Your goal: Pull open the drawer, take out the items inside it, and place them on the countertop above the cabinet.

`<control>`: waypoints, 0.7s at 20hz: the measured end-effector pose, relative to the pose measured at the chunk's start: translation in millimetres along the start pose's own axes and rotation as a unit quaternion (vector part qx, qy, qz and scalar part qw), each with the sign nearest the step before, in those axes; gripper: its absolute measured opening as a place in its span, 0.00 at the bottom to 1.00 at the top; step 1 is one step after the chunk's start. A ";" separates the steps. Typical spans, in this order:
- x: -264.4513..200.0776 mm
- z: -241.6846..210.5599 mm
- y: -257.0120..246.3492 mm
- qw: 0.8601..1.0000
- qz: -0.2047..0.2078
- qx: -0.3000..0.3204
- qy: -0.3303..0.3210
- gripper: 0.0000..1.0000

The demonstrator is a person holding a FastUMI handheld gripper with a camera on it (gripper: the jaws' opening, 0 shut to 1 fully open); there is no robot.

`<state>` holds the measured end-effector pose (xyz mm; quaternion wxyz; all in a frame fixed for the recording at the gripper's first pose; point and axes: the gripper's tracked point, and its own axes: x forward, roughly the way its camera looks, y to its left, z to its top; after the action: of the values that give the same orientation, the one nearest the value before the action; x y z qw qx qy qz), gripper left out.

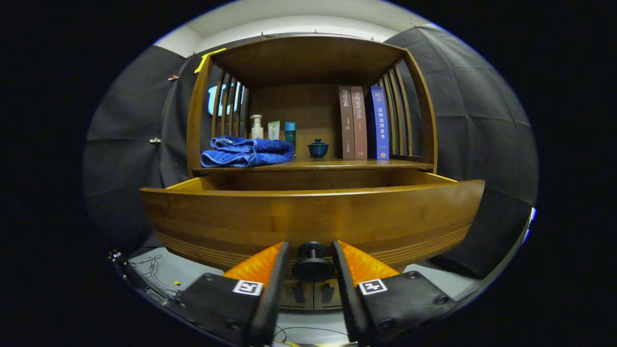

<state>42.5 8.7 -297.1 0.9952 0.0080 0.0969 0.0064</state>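
You are looking through a strong fisheye: the drawer front [313, 214] just ahead of your gripper [311, 270] bows outward, and the cabinet's posts [194, 115] curve inward further up. Light comes from above, beyond the cabinet, where the pale ceiling is brightest; the booth stays dim. The drawer front carries a soft sheen, while the knob [312, 262], between the fingers with gaps either side, sits in shadow. The shelf recess is dark at the back (book spines [362, 123] stay sharp). Focus softens toward the rim.
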 end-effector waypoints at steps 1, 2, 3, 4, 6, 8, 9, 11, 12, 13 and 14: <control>-2.7 3.0 -1.0 1.000 -0.002 -0.002 0.000 0.66; -5.1 4.3 -3.7 1.000 -0.008 -0.006 -0.001 0.77; -9.0 8.5 -4.2 1.000 -0.009 -0.007 -0.006 0.87; -13.5 16.7 -1.8 1.000 -0.007 -0.006 -0.016 0.97; -23.4 34.9 -3.5 0.999 -0.010 -0.004 -0.031 0.97; -35.2 61.4 0.4 0.999 -0.002 -0.001 -0.045 0.97; -39.8 78.5 1.4 0.998 0.002 0.000 -0.055 0.97; -46.0 110.4 -1.1 0.998 0.003 -0.001 -0.067 0.97; -46.8 124.7 -2.0 0.998 0.003 -0.001 -0.067 0.97; -45.6 136.7 -2.8 0.998 0.003 0.000 -0.058 0.97; -42.7 148.0 -3.5 0.999 0.001 0.001 -0.047 0.97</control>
<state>29.1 2.4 -143.7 0.9987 0.0096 0.0504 0.0068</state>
